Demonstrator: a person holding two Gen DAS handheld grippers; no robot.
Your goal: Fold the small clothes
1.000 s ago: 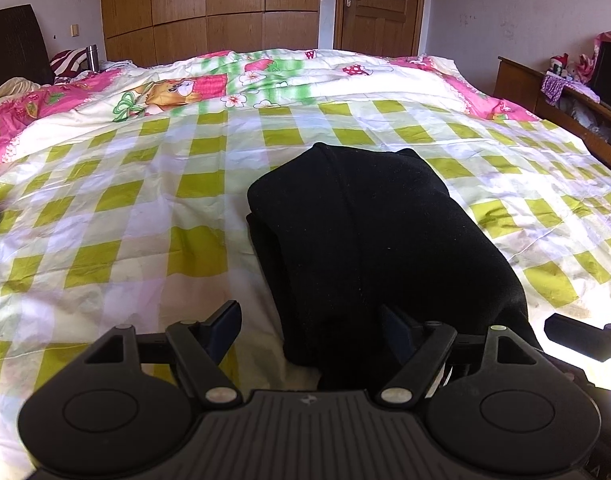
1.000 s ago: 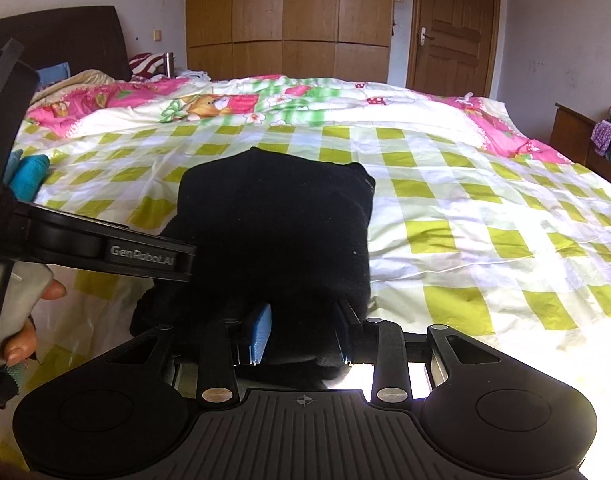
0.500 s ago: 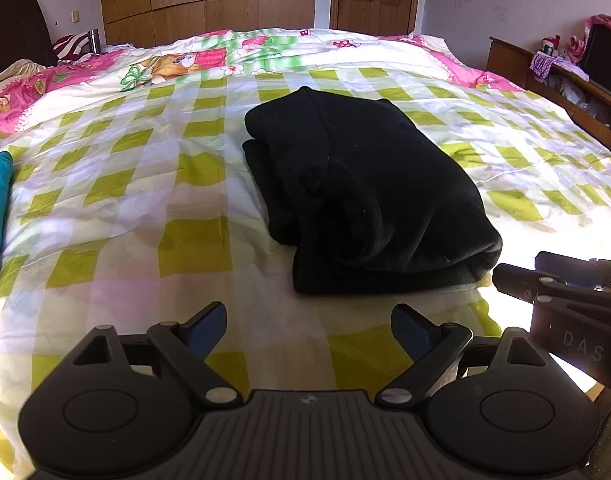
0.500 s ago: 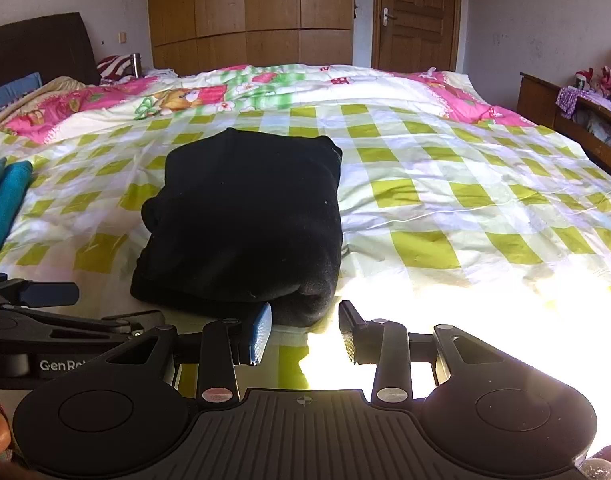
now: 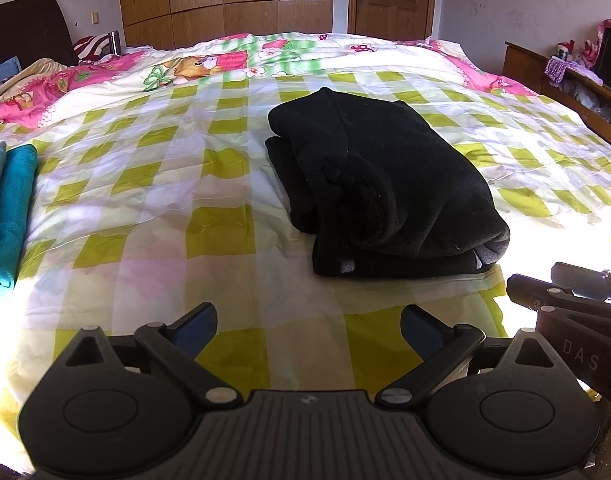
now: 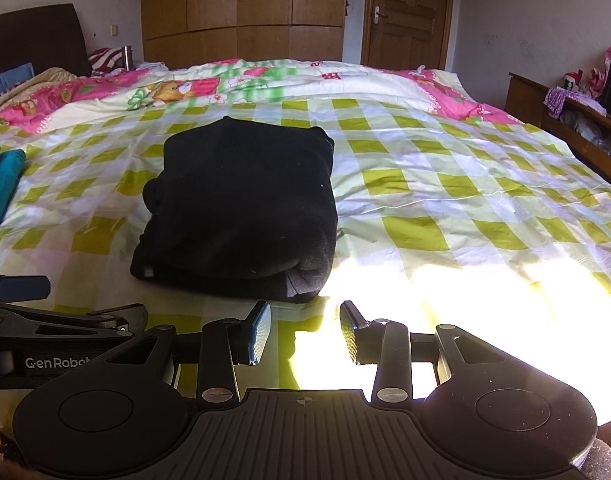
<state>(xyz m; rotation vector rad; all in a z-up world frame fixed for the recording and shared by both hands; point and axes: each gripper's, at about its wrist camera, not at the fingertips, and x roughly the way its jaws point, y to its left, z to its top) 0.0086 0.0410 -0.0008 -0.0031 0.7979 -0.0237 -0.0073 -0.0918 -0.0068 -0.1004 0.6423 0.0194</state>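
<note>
black garment (image 5: 389,184): matt fleecy cloth | quilt (image 5: 209,200): smooth cloth | wardrobe (image 5: 225,0): wood

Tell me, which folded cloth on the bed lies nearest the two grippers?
The black garment, folded mid-bed just ahead of both open grippers; the teal cloths lie off at the left edge.

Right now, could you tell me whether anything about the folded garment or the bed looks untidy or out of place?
Mostly tidy. The black garment lies folded on the checked bedspread, but its left side is uneven: a bunched lump and loose layers stick out there, while the right edge is straight. Both the left gripper and right gripper are open, clear of it.
</note>
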